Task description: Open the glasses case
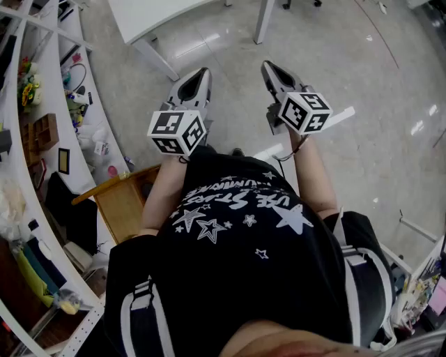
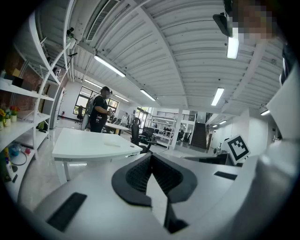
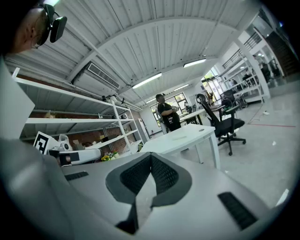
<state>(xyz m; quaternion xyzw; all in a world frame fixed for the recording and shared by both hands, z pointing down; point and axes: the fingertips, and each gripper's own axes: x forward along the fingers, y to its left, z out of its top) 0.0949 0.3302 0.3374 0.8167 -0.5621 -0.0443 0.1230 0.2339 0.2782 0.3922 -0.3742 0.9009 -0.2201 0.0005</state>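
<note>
White table (image 1: 143, 19) stands in front; the left gripper (image 1: 203, 71) and right gripper (image 1: 267, 66) point toward it, both closed tight, holding nothing.

Black T-shirt (image 1: 244, 237) with white stars and lettering; grey left claw (image 1: 203, 70) and right claw (image 1: 268, 65) bear marker cubes (image 1: 178, 131).

Shirt (image 1: 244, 230) print, upside down in head view: white lettering with stars. Only "STARS" is legible, the rest is too warped. Nothing readable in either gripper view.
</note>
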